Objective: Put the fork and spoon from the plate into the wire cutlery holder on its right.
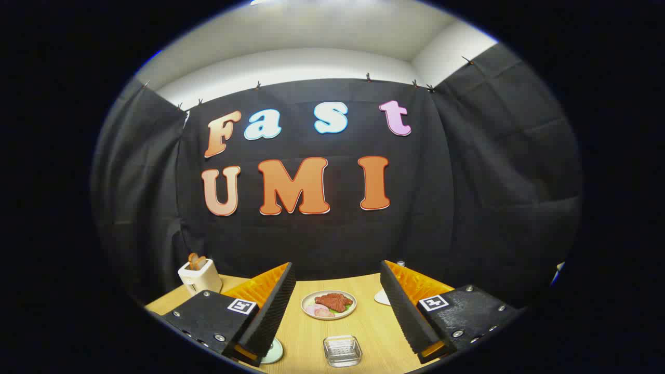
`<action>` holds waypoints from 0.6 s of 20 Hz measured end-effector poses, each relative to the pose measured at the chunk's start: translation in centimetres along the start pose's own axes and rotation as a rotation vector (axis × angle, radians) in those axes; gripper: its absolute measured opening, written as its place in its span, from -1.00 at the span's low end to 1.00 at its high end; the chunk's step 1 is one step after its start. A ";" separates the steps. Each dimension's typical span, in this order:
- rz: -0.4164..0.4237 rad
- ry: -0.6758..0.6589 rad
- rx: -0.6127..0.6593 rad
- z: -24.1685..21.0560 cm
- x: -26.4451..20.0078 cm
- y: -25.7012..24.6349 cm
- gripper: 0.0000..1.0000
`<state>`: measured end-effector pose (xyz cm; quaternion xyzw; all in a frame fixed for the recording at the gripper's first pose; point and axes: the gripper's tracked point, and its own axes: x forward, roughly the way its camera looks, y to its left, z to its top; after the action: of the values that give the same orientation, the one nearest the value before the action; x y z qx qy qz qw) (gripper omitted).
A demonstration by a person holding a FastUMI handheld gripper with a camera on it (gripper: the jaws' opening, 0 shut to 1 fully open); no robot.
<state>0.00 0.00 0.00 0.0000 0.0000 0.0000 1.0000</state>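
Note:
My gripper (336, 270) is held above a wooden table (374, 327), open, with nothing between its fingers. Beyond the fingers, in the wide gap between them, sits a round plate of food (328, 304) with a brown piece of meat and pink slices. A sliver of a white plate (382, 297) peeks out beside the right finger, which hides the rest of it. A small metal tip (400, 263) pokes up just over that finger; what it belongs to I cannot tell.
A clear square glass dish (342, 350) lies close below, between the fingers. A pale green round dish (273, 352) sits half under the left finger. A cream toaster (200, 276) with bread stands at the table's far left, against the black cloth wall.

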 end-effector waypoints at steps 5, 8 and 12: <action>0.064 0.066 -0.020 -2.0 -1.8 5.6 0.96; 0.081 0.098 -0.034 -3.3 -2.4 8.3 0.97; 0.106 0.091 0.028 -1.9 -2.6 10.4 0.96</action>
<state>-2.58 10.37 -1.94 0.0141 0.0457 0.0528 0.9975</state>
